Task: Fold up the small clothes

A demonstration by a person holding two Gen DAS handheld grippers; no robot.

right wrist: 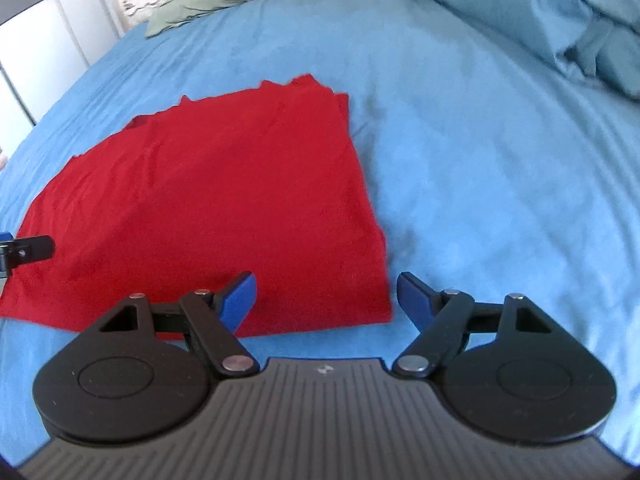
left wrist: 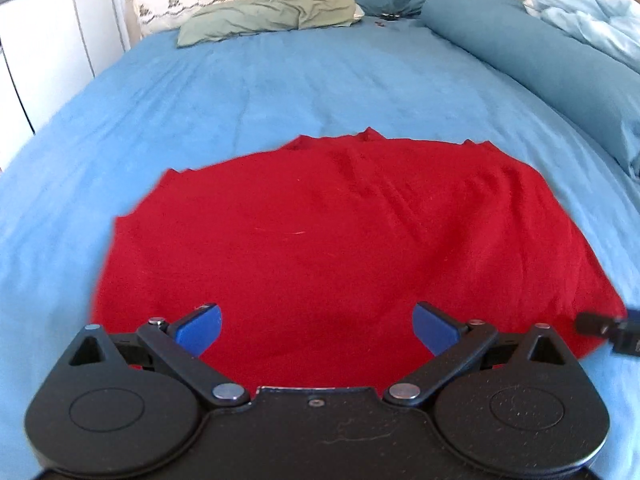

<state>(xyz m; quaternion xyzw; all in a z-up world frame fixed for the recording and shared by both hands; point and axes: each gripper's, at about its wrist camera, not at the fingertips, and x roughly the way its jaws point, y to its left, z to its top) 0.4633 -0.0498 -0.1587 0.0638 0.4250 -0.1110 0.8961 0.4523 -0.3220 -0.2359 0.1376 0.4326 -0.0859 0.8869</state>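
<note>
Left wrist view shows our left gripper [left wrist: 318,326] and right gripper [right wrist: 326,300] both wide apart and empty over the soft, light red knit garment [left wrist: 312,240], which we judge best pinched at its near corners.

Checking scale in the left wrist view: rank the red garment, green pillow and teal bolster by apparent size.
1. red garment, largest, though nearest the camera.
2. teal bolster.
3. green pillow, smallest, but farthest, so true sizes are unsure.

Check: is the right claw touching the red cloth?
Cannot tell. In the right wrist view the open right claw straddles the red cloth corner, but its height above the cloth is unclear.
</note>
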